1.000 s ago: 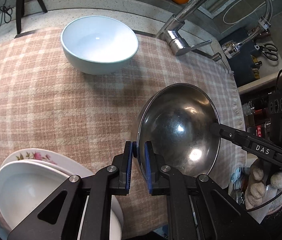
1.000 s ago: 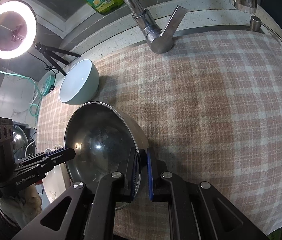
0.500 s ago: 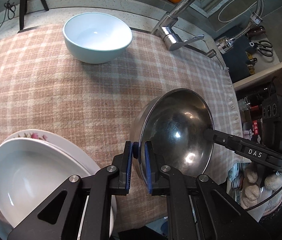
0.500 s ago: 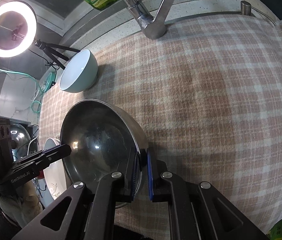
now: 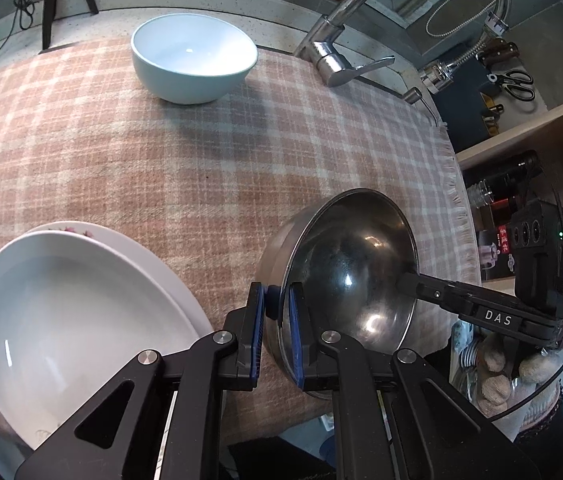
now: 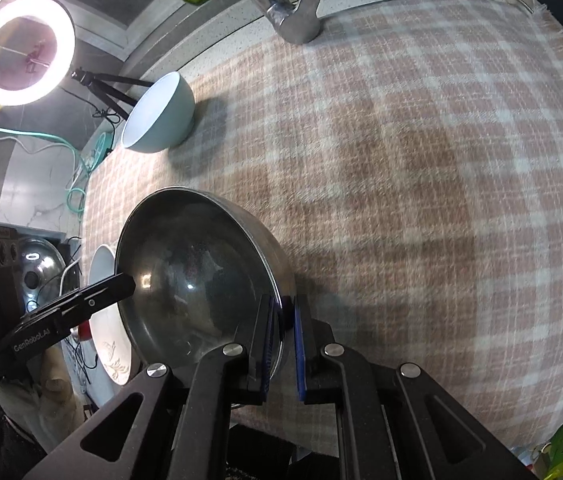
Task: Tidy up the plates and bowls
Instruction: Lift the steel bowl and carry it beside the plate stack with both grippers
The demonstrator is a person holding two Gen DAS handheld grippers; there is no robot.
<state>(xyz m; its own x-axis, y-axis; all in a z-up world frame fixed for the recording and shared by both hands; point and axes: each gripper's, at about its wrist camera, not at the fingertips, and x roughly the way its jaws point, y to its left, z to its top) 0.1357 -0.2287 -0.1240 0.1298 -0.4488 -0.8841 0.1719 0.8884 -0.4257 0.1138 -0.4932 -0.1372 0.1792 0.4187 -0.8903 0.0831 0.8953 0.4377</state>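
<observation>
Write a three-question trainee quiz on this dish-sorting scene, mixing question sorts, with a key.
1. True or false: both the left tongs and the right tongs are shut on the rim of the steel bowl.
2. Which dish stands alone near the faucet?
A. the light blue bowl
B. a glass cup
C. a wooden tray
3. Fill in: the white plate lies on top of a plate with a ____ pattern.

Key: 1 true; 2 A; 3 floral.
</observation>
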